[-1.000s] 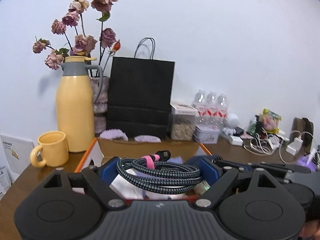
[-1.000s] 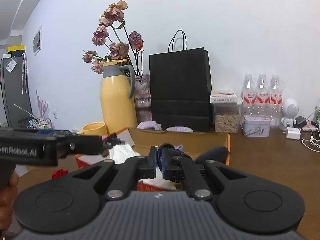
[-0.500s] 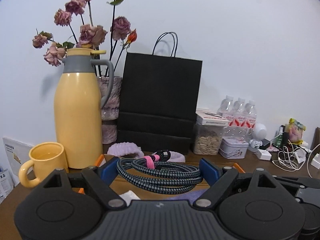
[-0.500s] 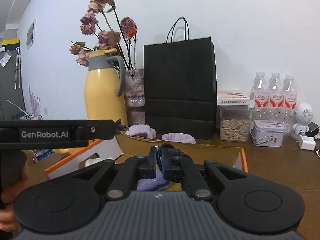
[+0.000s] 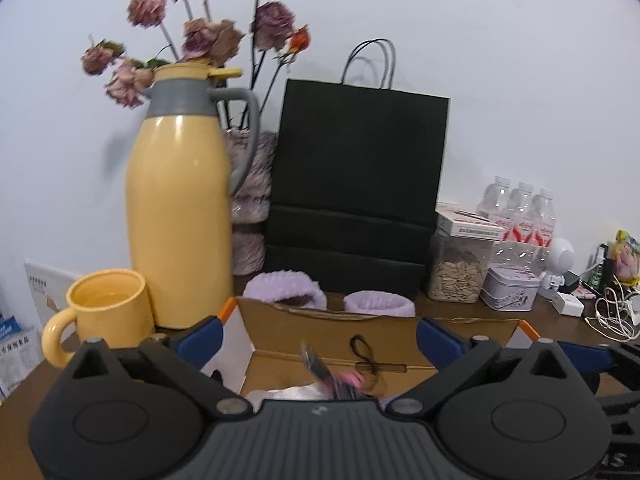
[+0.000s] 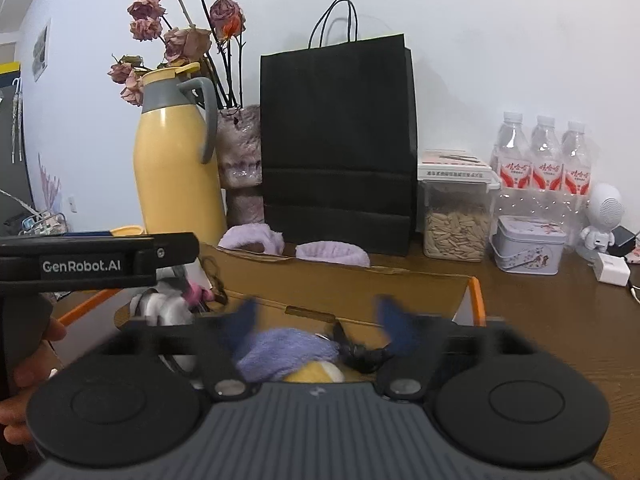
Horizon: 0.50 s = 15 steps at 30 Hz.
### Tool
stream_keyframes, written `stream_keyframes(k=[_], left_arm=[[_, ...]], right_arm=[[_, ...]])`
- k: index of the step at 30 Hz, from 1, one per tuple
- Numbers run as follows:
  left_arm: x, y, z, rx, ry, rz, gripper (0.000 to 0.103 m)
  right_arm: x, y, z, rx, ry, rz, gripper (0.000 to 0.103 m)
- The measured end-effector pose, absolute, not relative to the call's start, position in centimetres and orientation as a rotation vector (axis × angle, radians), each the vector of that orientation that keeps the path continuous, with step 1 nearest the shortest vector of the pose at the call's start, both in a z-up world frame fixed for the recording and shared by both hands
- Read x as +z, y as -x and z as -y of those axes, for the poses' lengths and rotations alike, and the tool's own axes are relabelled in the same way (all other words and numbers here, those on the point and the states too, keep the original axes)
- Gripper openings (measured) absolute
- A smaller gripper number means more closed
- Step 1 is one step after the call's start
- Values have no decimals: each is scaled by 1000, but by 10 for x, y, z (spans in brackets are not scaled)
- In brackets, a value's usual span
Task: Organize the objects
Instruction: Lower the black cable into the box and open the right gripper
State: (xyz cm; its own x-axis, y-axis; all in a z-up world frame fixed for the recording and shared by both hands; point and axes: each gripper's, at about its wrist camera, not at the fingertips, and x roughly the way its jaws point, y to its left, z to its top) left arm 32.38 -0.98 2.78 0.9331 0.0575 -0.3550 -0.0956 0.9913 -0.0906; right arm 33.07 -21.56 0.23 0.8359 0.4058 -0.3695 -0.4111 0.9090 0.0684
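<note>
2 grippers are held over the cardboard box (image 5: 340,344) at lower centre: left gripper (image 5: 318,340) and right gripper (image 6: 316,316) are opening, nothing gripped, so the coiled cable (image 5: 340,380) is dropped inside.

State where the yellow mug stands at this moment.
In the left wrist view the yellow mug stands on the table at the lower left, just in front of the yellow jug and left of the cardboard box.
</note>
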Motion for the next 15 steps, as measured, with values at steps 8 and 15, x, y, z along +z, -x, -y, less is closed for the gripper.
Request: stream_keyframes(k=[8,15], left_arm=[[24,-323,6,100,129,-383,103],[25,-309,11,106,123,-359,103]], right_arm=[[3,-324,214,427,20,-375,103],[1,-312,216,392,42,-353,103]])
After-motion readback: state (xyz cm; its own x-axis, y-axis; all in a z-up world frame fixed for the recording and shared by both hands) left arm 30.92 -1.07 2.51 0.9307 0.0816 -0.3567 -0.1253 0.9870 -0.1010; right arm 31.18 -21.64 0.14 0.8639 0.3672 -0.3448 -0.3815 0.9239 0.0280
